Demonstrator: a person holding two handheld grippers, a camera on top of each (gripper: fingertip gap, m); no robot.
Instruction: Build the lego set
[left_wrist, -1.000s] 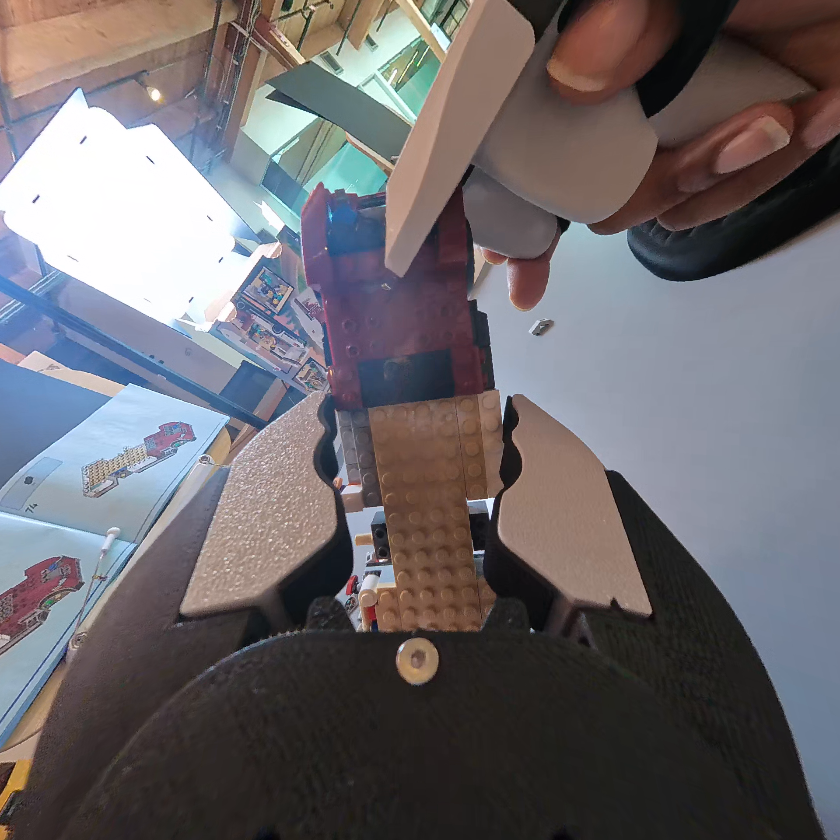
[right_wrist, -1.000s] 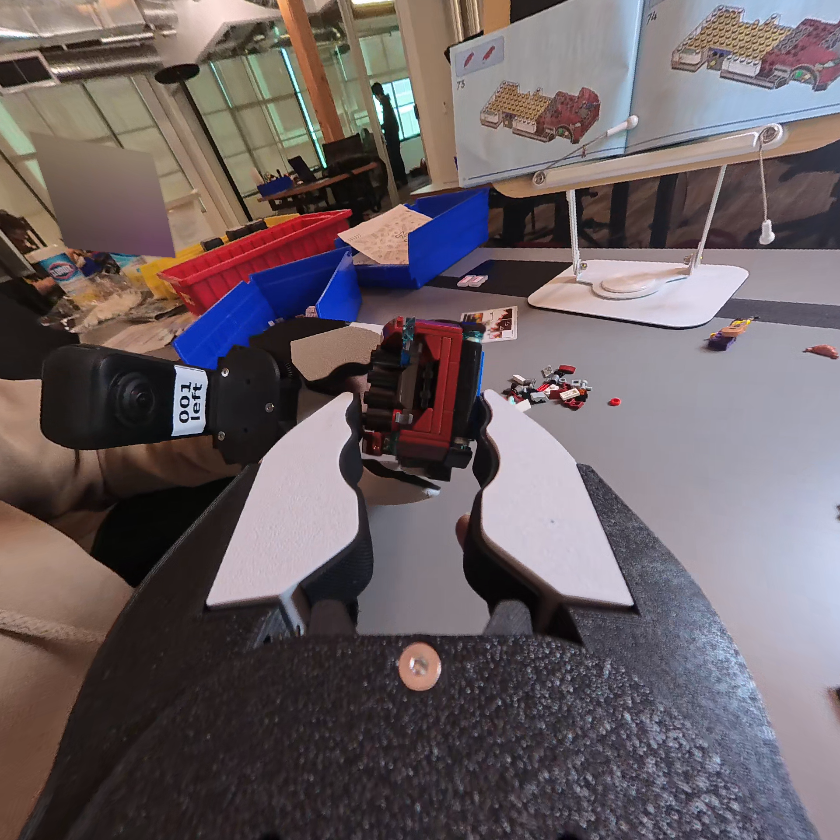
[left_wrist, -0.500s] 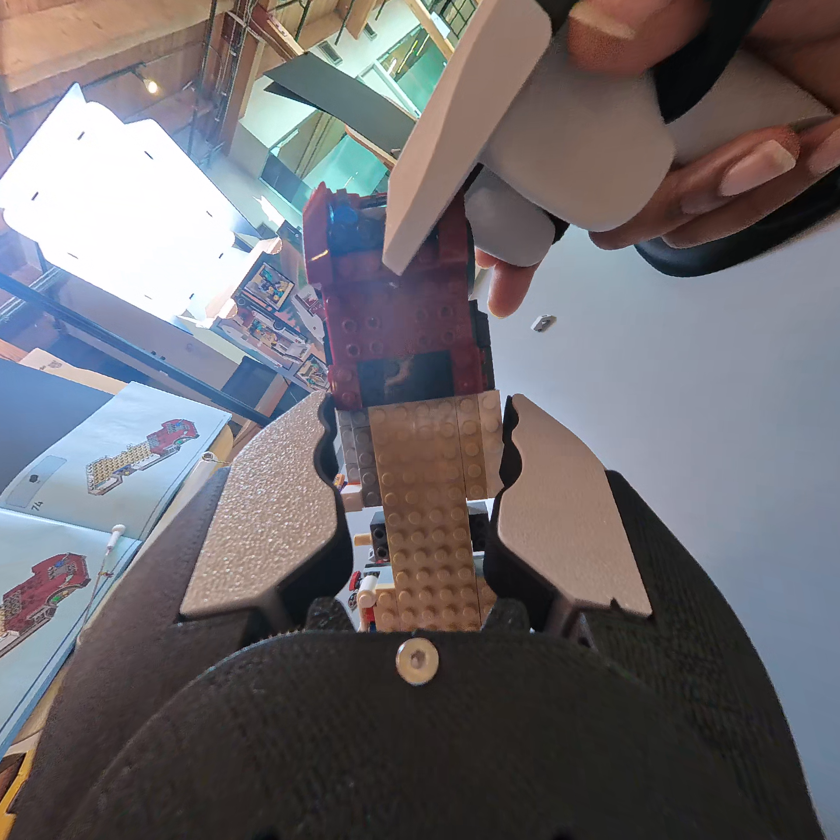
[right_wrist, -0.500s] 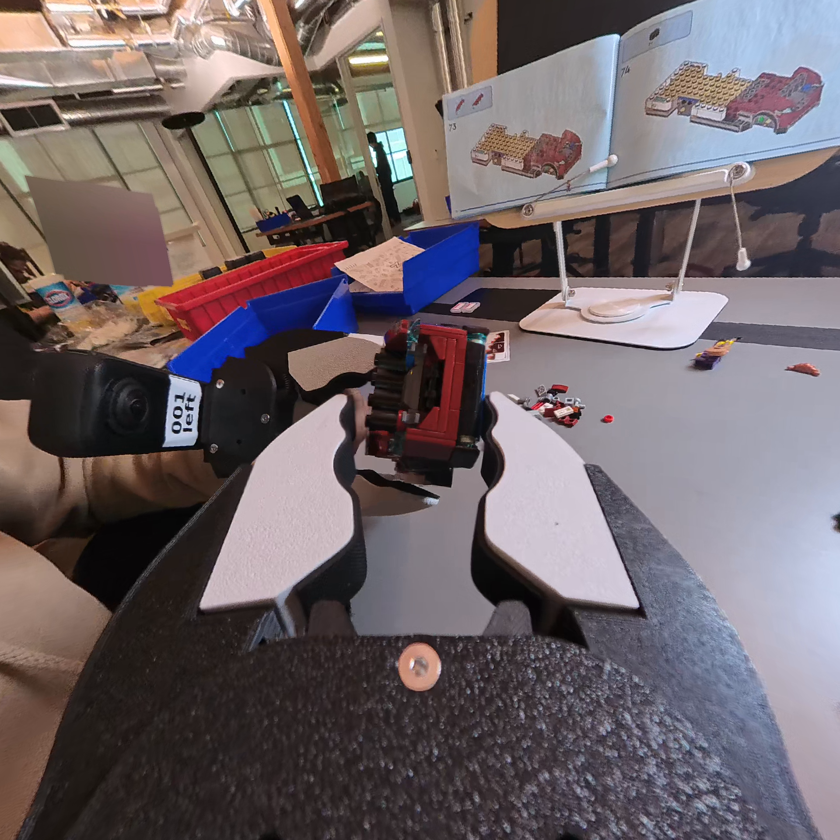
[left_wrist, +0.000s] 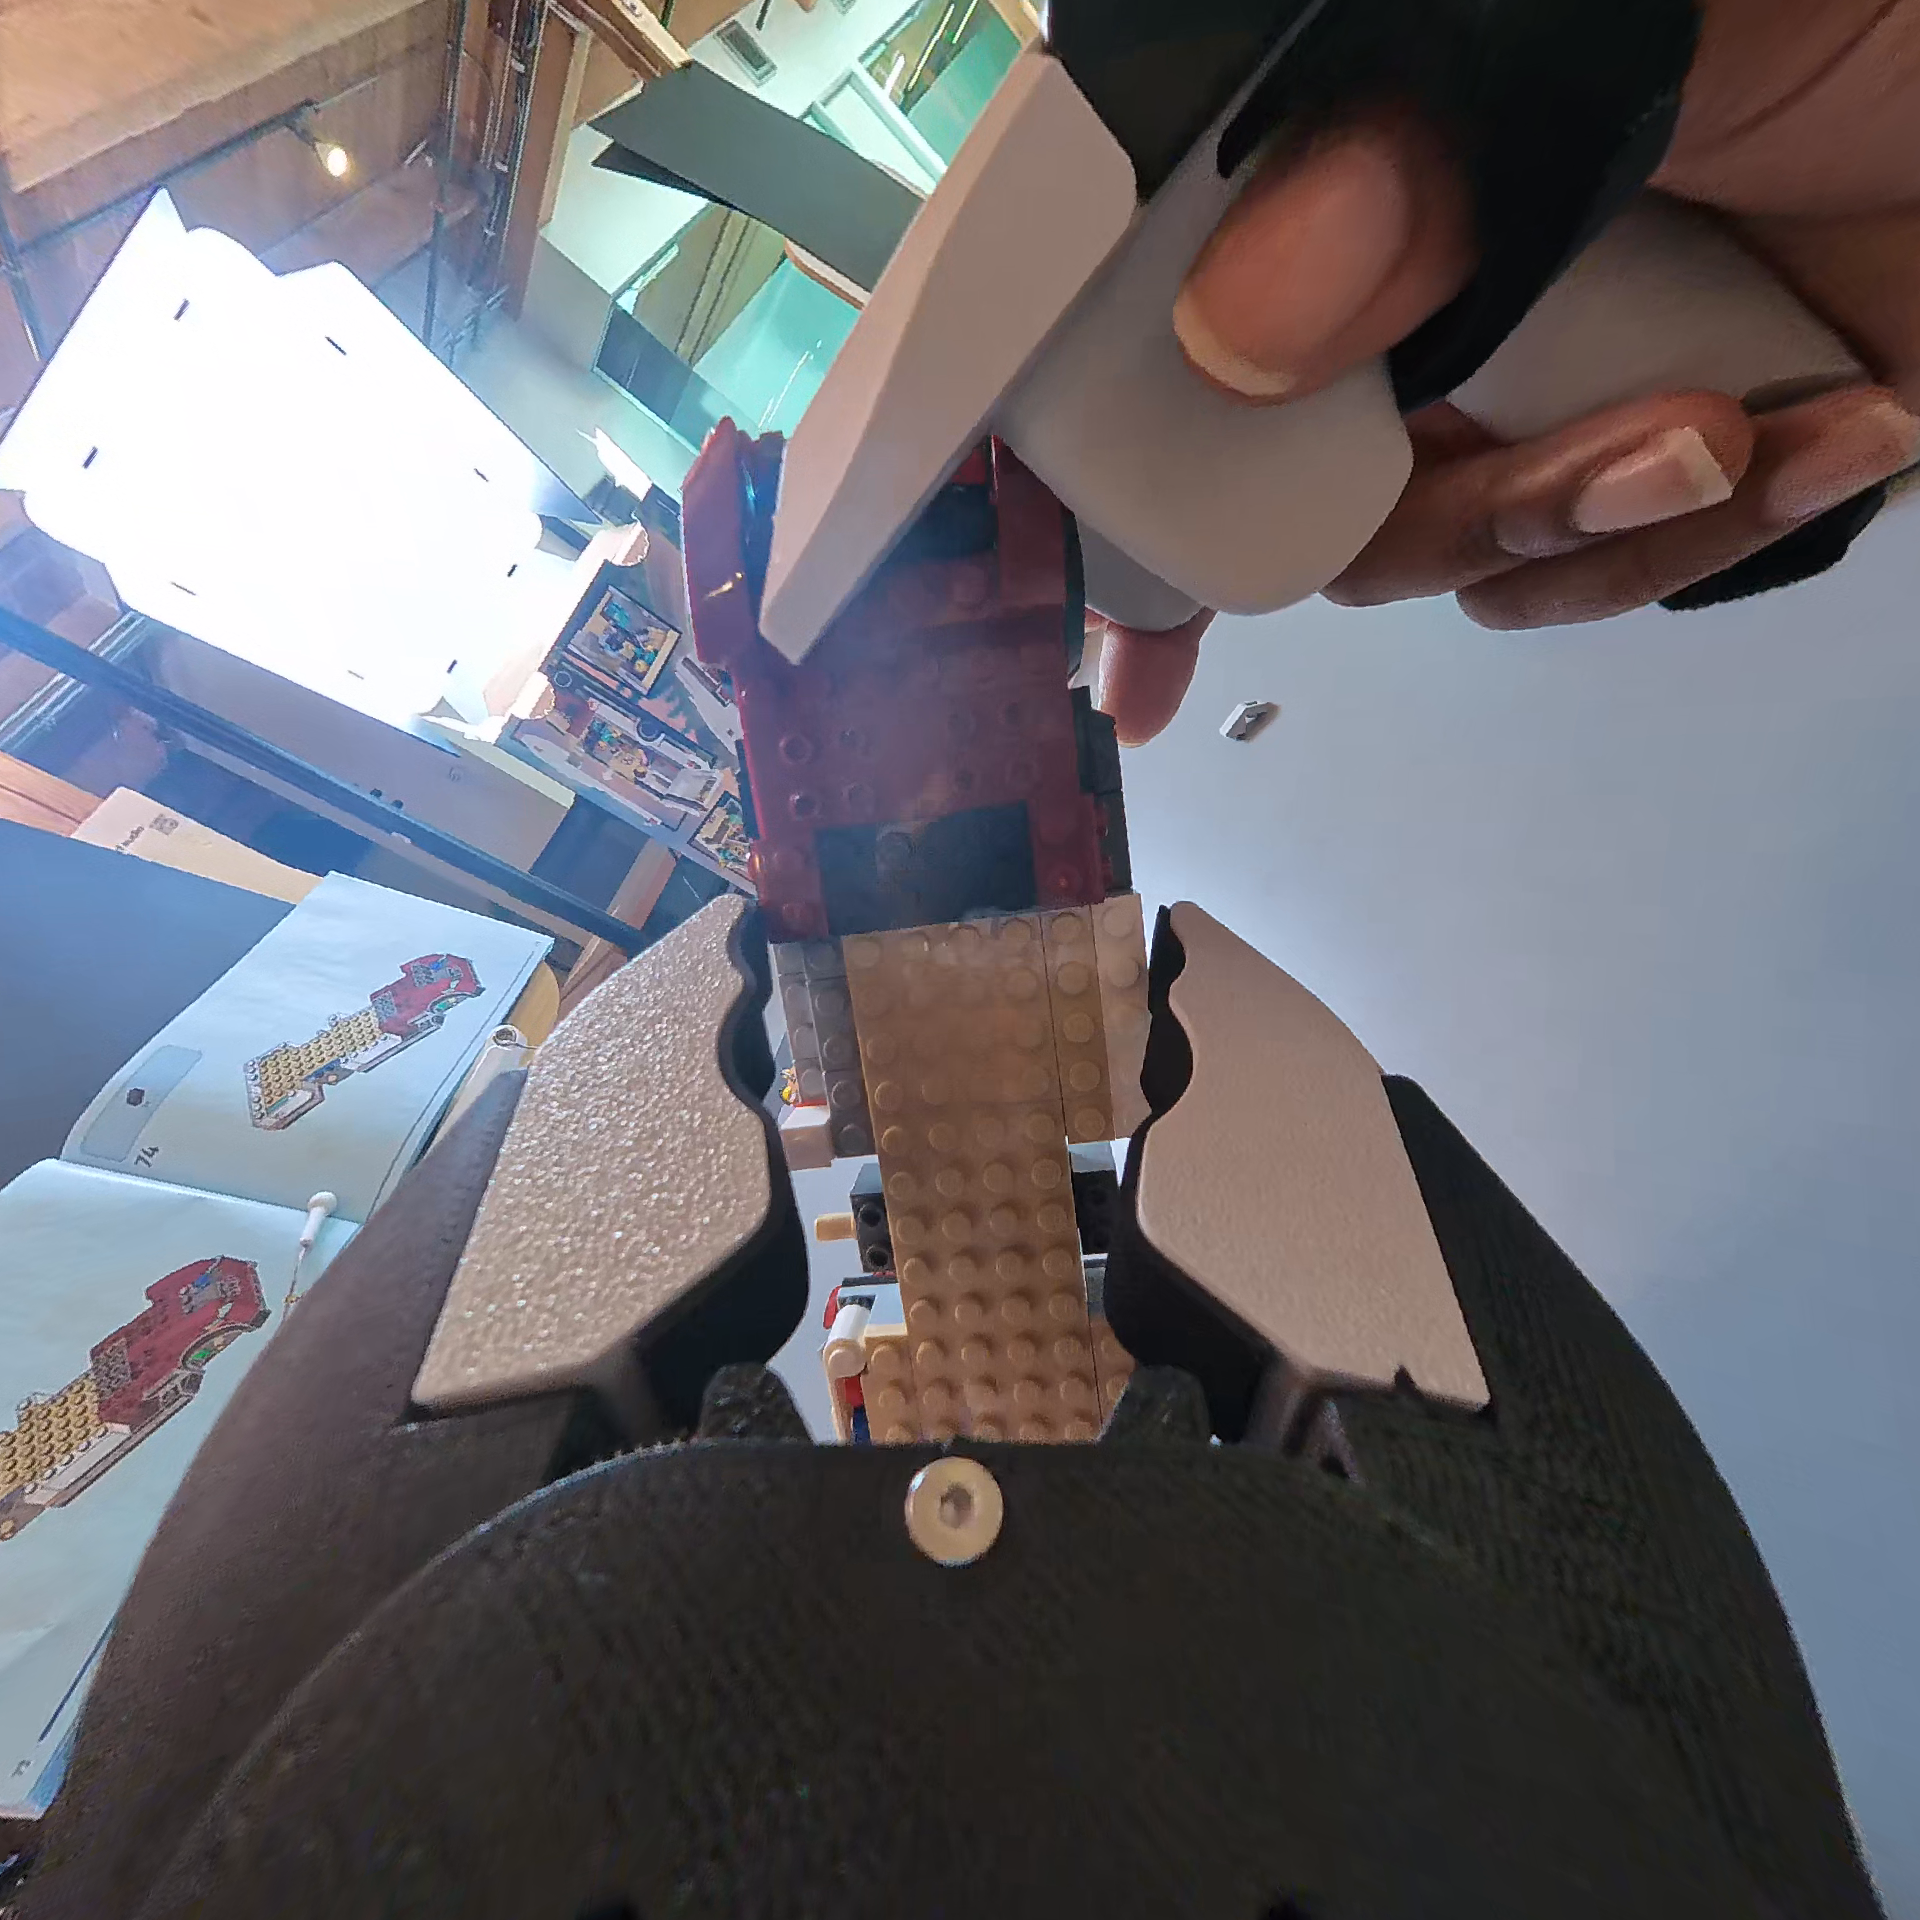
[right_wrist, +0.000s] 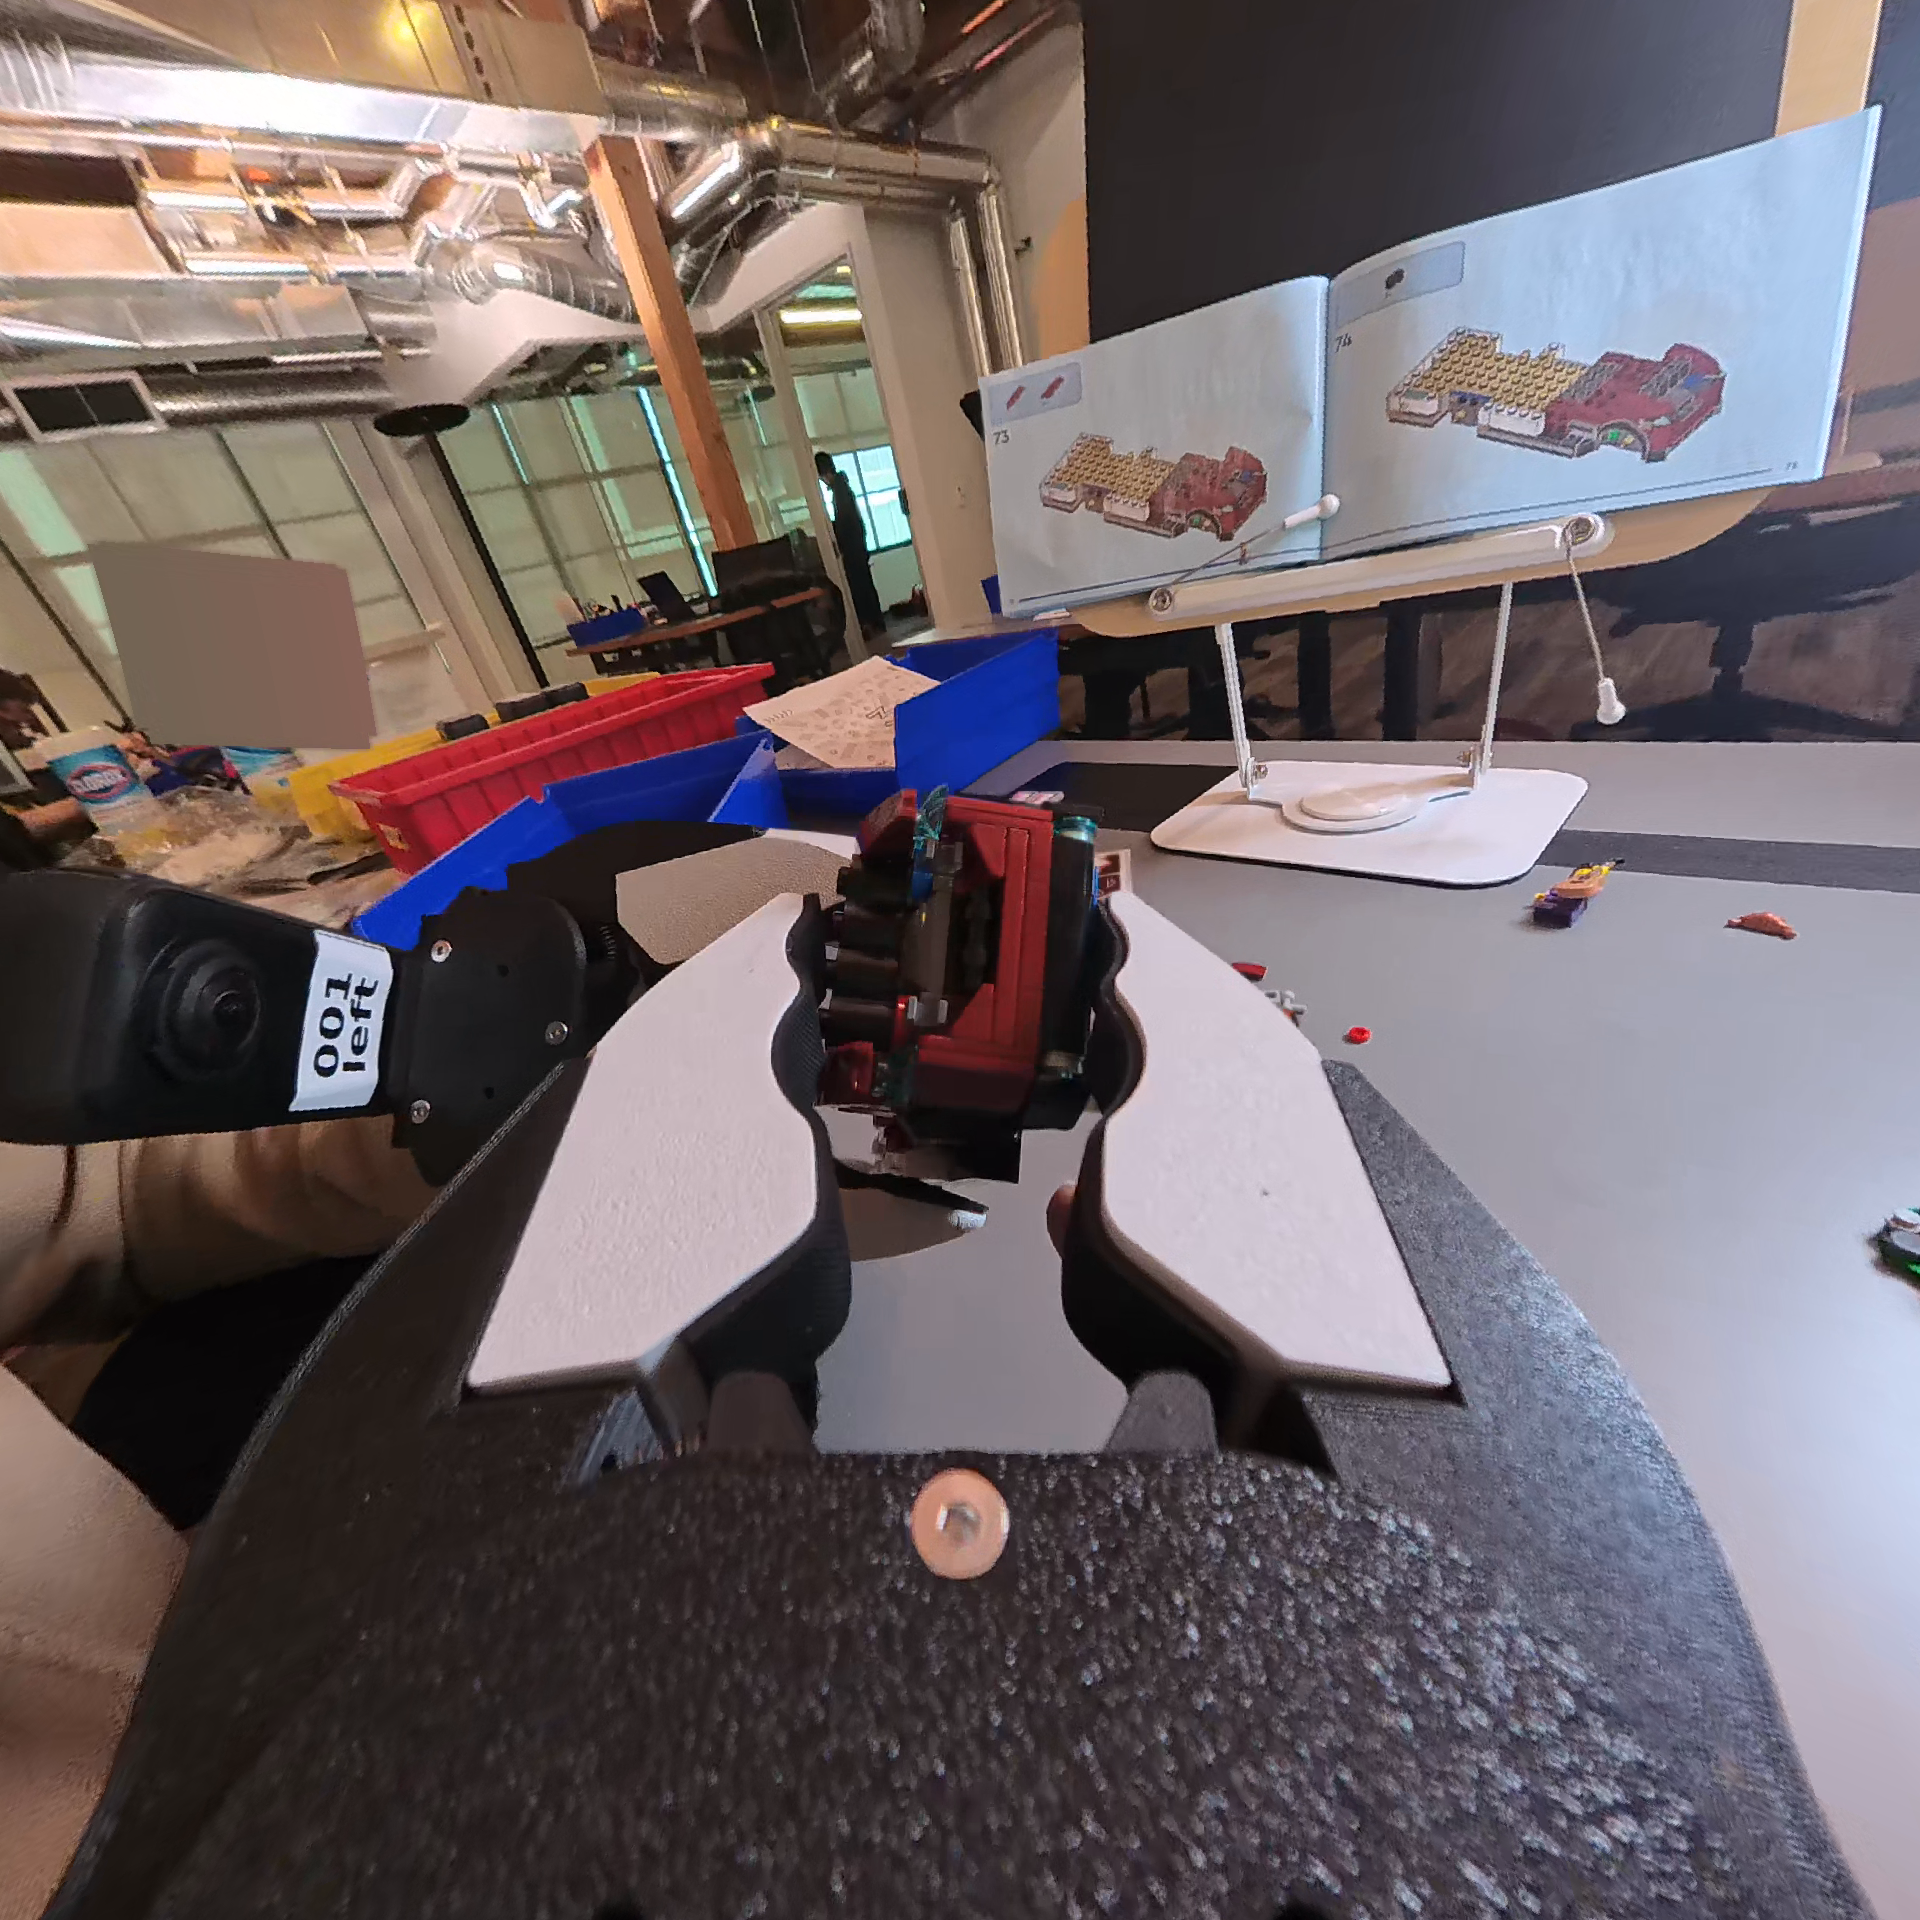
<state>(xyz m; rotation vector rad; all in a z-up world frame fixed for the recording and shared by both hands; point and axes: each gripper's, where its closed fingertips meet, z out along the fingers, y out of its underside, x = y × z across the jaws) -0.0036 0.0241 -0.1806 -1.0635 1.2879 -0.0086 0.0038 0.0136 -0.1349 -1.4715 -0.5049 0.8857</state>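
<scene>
A brick model of a vehicle, with a dark red front (left_wrist: 914, 748) and a tan studded rear (left_wrist: 977, 1122), is held up in the air between both grippers. My left gripper (left_wrist: 956, 925) is shut on the tan rear, with a pad on each side. My right gripper (right_wrist: 956, 914) is closed around the red front end (right_wrist: 987, 966), and its pads touch both sides. In the left wrist view one white finger (left_wrist: 935, 343) of the right gripper lies across the red front, with a person's hand behind it. The left gripper (right_wrist: 488, 987) shows at the left of the right wrist view.
An open instruction booklet (right_wrist: 1403, 416) rests on a white stand (right_wrist: 1371, 821) at the back of the grey table (right_wrist: 1610, 1091). Blue bins (right_wrist: 966, 707) and a red bin (right_wrist: 561, 748) stand at the back left. Loose small bricks (right_wrist: 1558, 899) lie to the right. My right fingertips sit around 5 centimeters from my left ones.
My right gripper's fingers drew a little apart from the red front half a second ago and have come together on it once more. My left gripper's hold is unchanged.
</scene>
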